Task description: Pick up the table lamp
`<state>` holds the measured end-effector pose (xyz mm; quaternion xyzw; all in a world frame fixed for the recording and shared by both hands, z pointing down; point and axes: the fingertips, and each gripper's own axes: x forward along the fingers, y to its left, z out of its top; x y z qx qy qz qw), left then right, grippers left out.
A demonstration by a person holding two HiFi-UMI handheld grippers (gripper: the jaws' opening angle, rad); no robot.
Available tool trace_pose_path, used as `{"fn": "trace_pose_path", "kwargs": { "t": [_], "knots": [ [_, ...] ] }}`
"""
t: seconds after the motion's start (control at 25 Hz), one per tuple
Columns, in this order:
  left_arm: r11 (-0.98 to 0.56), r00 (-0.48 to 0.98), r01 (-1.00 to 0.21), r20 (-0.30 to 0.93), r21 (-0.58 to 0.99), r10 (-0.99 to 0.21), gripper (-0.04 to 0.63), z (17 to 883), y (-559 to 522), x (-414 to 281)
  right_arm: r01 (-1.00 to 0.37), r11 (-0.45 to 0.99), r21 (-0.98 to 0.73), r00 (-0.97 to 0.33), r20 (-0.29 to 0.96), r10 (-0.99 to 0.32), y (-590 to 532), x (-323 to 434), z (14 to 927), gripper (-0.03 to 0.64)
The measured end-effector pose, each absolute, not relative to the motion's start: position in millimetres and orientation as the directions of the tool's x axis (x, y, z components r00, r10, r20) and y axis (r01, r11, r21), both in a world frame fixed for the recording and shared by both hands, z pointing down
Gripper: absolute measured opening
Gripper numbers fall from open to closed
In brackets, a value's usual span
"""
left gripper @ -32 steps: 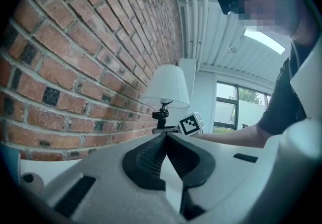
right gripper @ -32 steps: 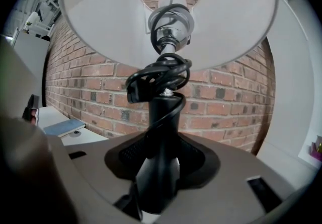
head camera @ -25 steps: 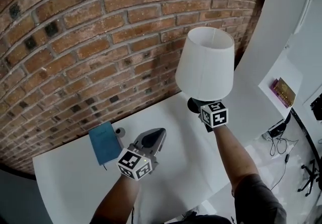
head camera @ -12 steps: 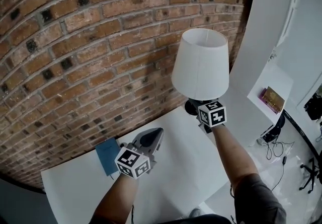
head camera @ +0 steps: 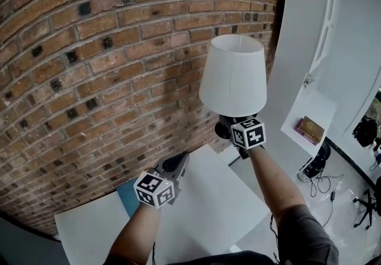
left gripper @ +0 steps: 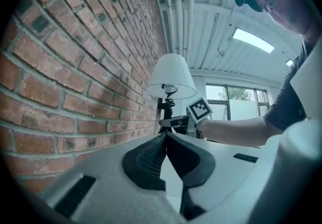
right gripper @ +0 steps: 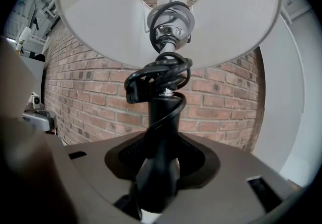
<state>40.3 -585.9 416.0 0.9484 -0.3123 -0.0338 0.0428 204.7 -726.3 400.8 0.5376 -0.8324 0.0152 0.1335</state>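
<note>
Head view has your right gripper (head camera: 233,131) clamped on the dark stem of the table lamp (head camera: 232,76). The lamp's long axis is upright, with the white shade at 12 o'clock from the grip and the foot at 6 o'clock. It shows against the brick wall (head camera: 89,61), beyond the far corner of the white table (head camera: 202,204).

In the right gripper view the jaws stand part-way apart, pressed on either side of the stem (right gripper: 160,137). The black cord (right gripper: 156,78) is coiled around the neck just under the socket, and the open underside of the shade fills the top of that view.

Your left gripper (head camera: 178,164) sits at 8 o'clock from the lamp, well apart from it. Its tips meet with nothing between them in the left gripper view (left gripper: 166,135), which looks along the wall toward the lamp (left gripper: 171,78).

A blue notebook (head camera: 126,197) lies on the table at 7 o'clock from the left gripper, partly hidden by it. A white cabinet (head camera: 306,31) stands at 3 o'clock from the shade, near but not touching.

You have one lamp, one shade, one cord, one notebook, one table and two grippers.
</note>
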Motion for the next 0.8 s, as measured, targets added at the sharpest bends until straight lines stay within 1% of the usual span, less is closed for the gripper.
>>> {"fn": "trace_pose_path", "kwargs": {
  "t": [0.24,0.44,0.8],
  "knots": [
    [-0.798,0.798,-0.594,-0.048,0.104,-0.601,0.003,368.9,-581.0,46.2,-0.883,0.446,0.145,-0.408,0.232,-0.883,-710.3,204.5,344.1,0.158],
    [-0.802,0.802,-0.588,-0.051,0.102,-0.595,0.004,332.2,-572.6,53.3,-0.877,0.462,0.131,-0.428,0.222,-0.876,-694.9,207.9,305.8,0.158],
    [-0.806,0.807,-0.587,-0.015,0.079,-0.590,0.004,297.7,-555.7,60.4,-0.878,0.463,0.122,-0.432,0.214,-0.876,-669.8,222.0,265.8,0.158]
  ]
}}
